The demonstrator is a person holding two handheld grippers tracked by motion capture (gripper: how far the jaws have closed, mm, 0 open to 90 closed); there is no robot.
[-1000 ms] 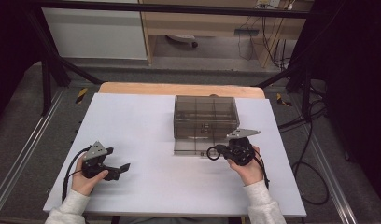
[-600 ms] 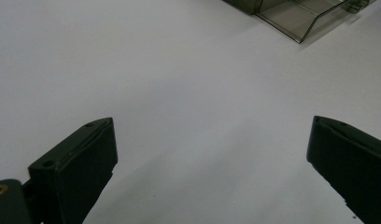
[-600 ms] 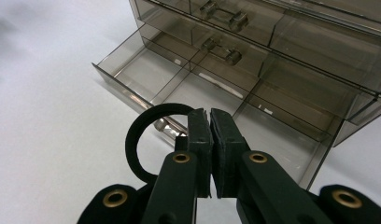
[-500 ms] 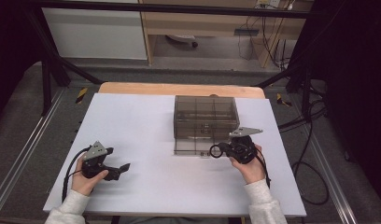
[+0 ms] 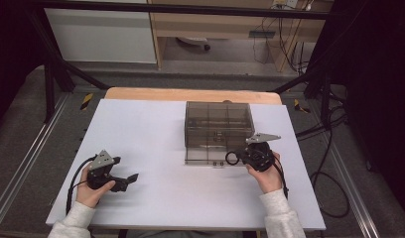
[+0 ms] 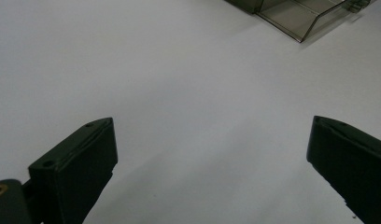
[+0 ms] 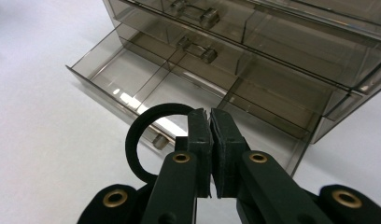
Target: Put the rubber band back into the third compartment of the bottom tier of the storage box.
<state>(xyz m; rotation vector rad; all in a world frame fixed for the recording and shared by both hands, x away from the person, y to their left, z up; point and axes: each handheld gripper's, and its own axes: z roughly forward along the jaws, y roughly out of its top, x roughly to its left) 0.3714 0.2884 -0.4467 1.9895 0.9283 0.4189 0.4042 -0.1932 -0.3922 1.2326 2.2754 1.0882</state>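
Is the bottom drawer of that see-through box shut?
No, the bottom drawer of the smoky clear box is pulled out, its divided compartments showing in the right gripper view.

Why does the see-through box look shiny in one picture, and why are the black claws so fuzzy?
In the right gripper view, lamp glare shines off the open drawer of the smoky box; the right gripper, pinching a black ring, sits near the lens and looks soft. In the left gripper view, the left gripper blurs likewise. The high view is dim at its edges.
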